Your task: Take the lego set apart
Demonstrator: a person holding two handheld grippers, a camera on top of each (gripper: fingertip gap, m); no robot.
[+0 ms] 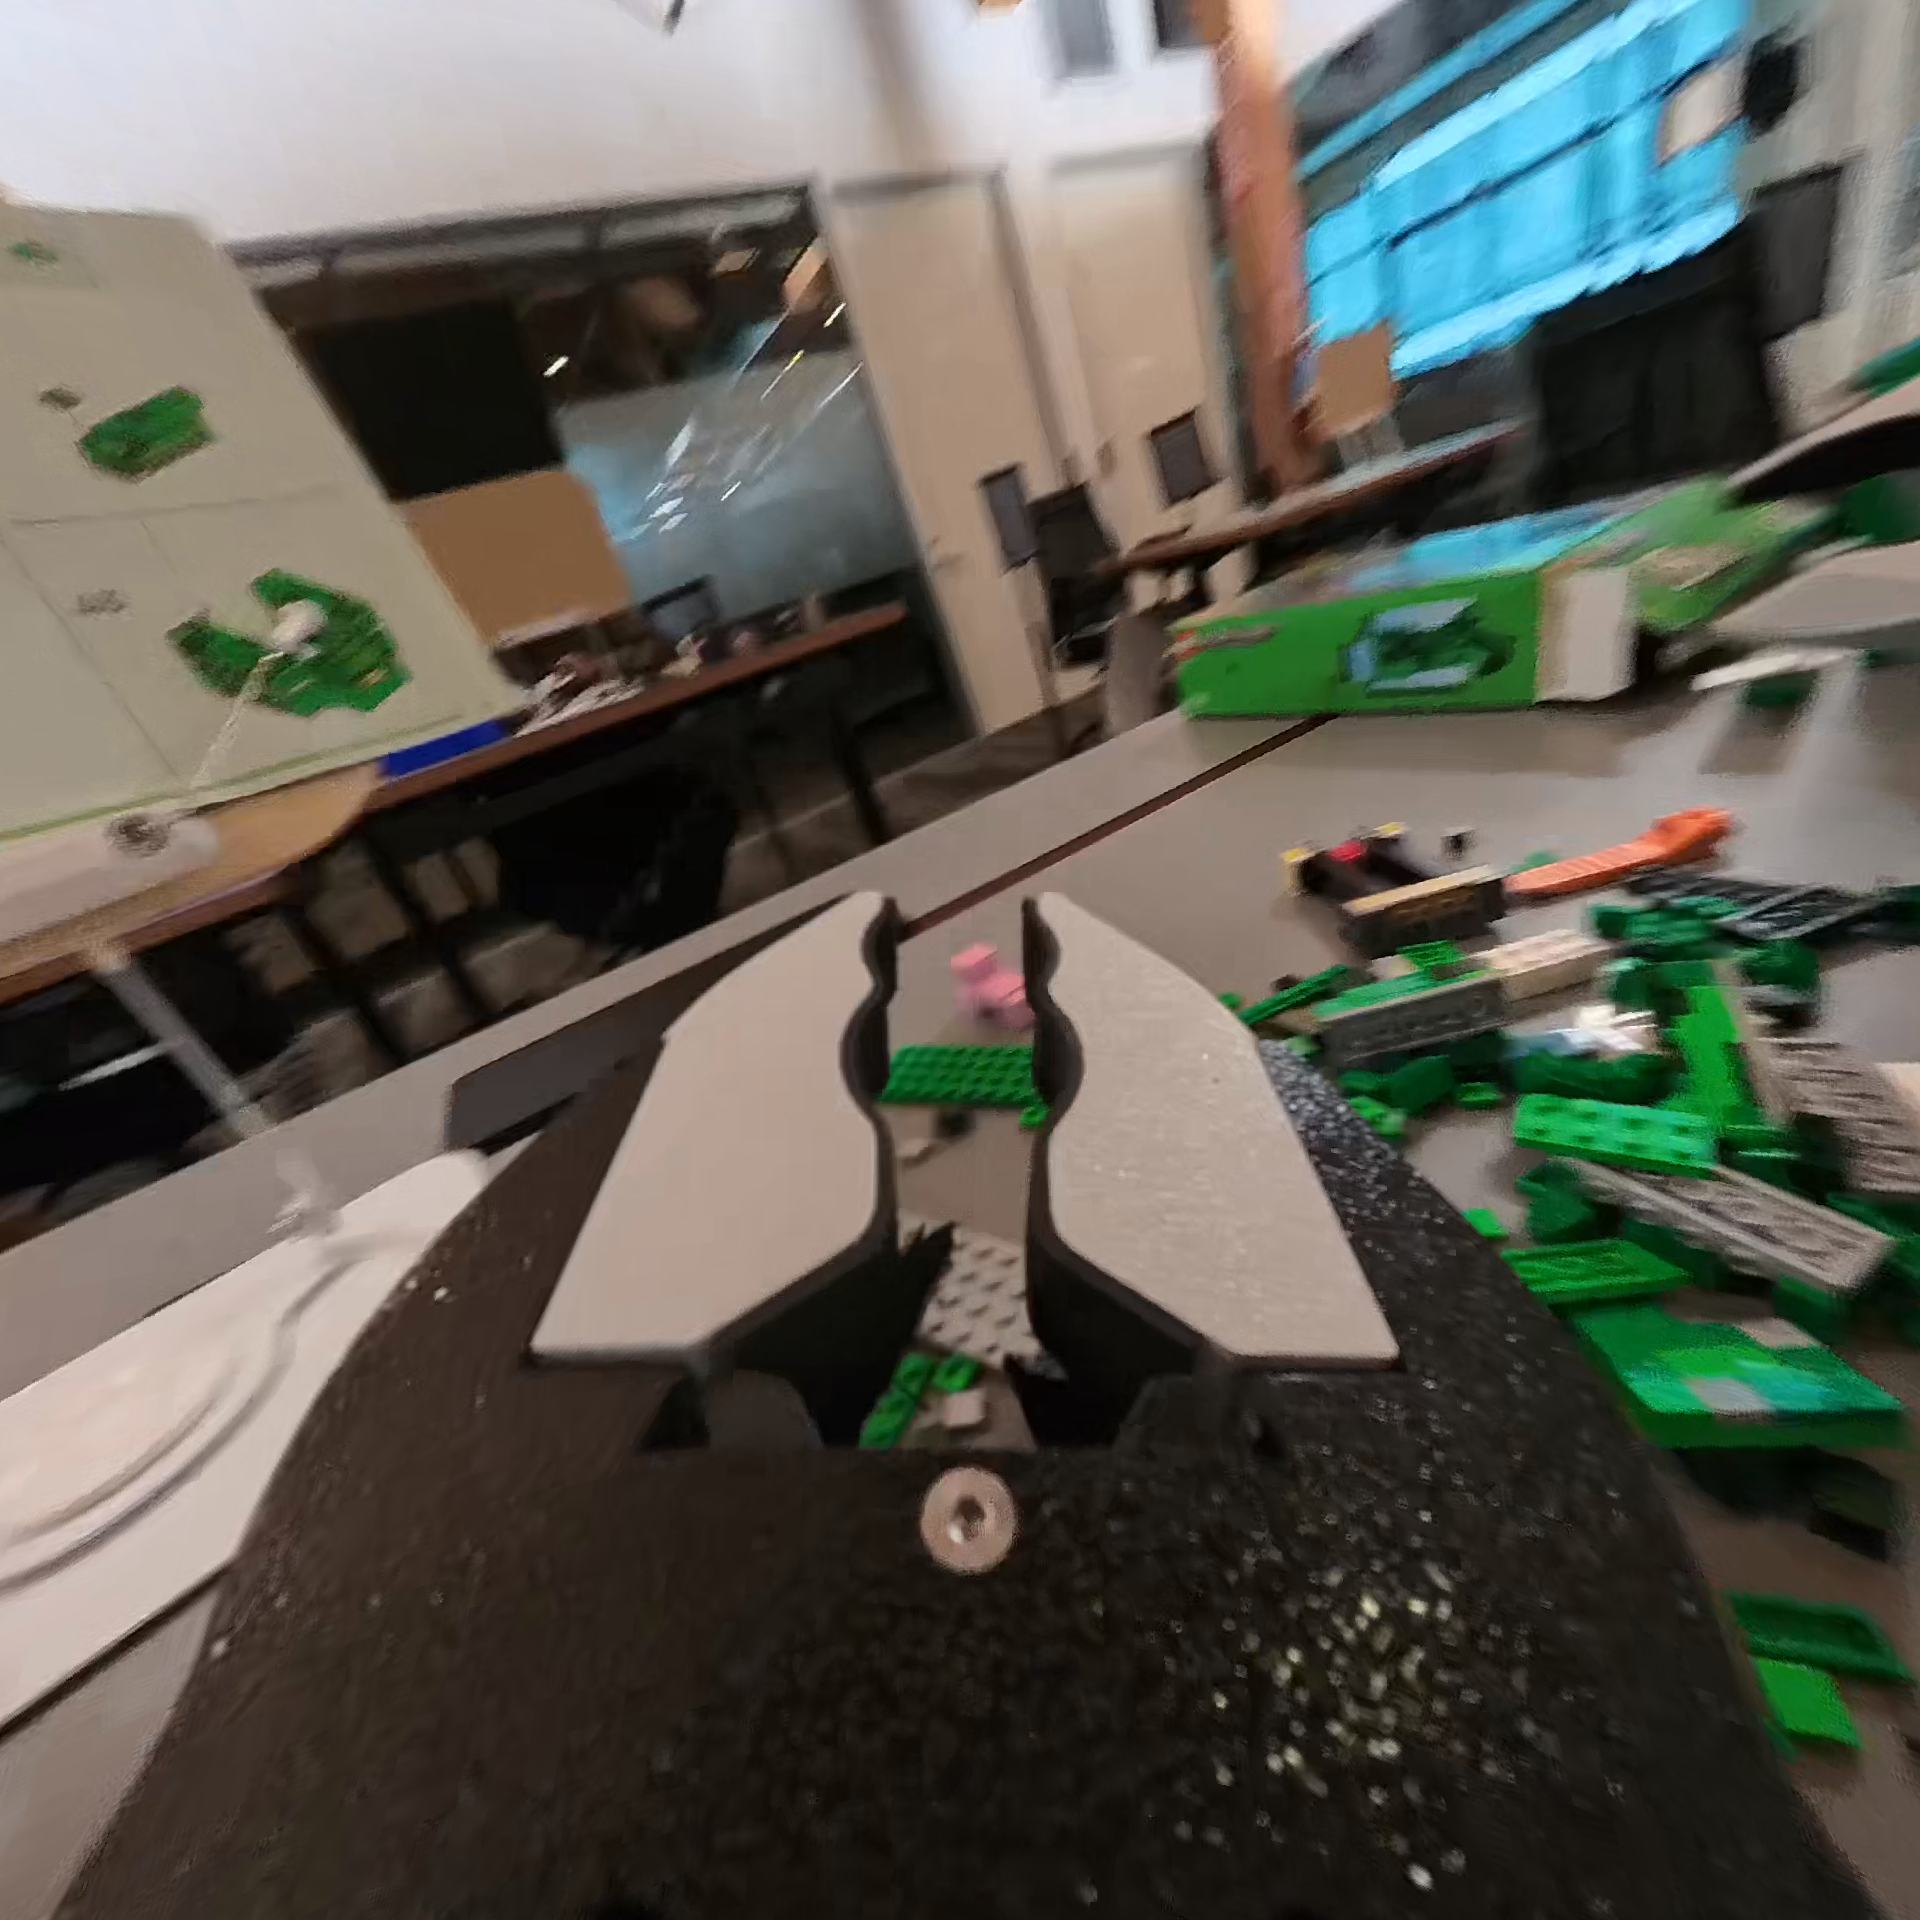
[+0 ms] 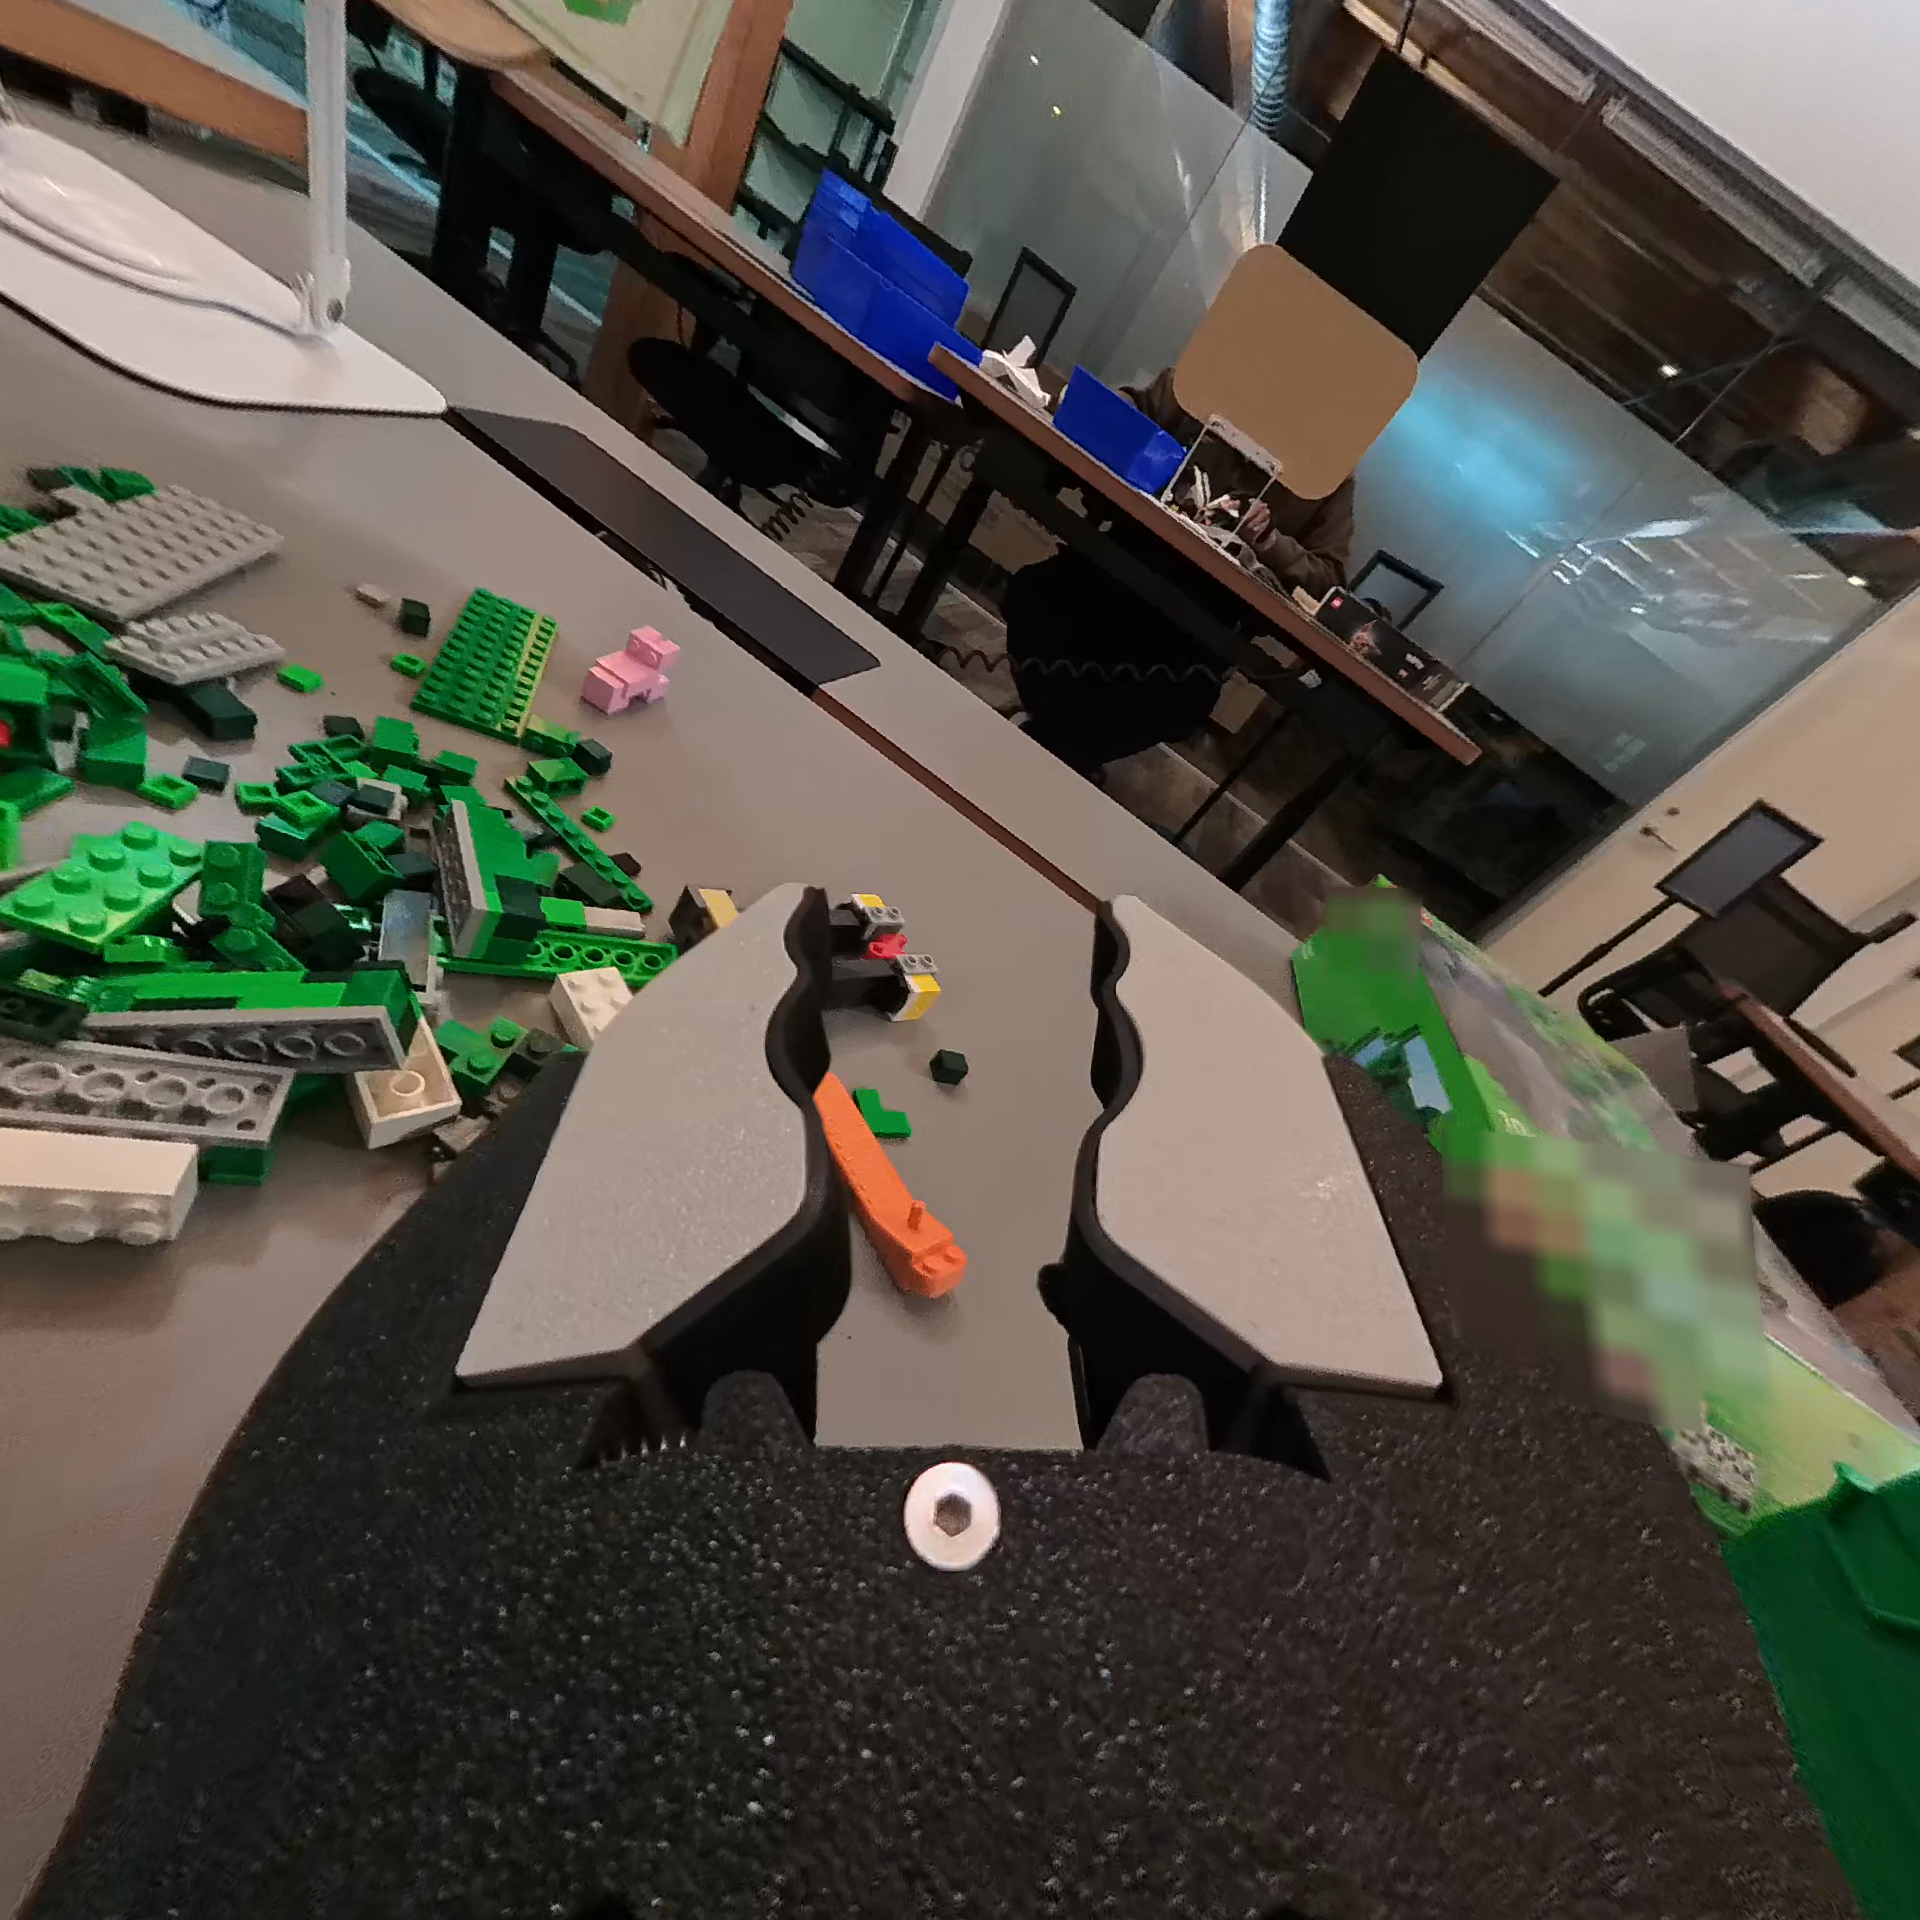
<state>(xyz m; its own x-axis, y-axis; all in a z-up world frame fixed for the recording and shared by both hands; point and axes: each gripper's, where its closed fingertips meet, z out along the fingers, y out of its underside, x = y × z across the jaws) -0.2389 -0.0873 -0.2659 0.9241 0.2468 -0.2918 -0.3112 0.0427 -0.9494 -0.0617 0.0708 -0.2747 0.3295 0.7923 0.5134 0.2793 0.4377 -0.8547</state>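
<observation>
Loose lego pieces (image 2: 312, 914) on the surface (image 2: 1039, 997). Right gripper (image 2: 951, 914) jaws wide, empty, framing an orange piece (image 2: 883, 1195); left gripper (image 1: 956, 914) jaws narrowly parted, empty.

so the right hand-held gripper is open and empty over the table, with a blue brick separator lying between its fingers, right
Not quite: the brick separator is orange, not blue. The right wrist view shows it lying on the table between the fingers of the right hand-held gripper, which is open and empty as you said.

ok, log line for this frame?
left gripper: open, empty | right gripper: open, empty, over orange tool | loose bricks on table | pink pig intact
</observation>
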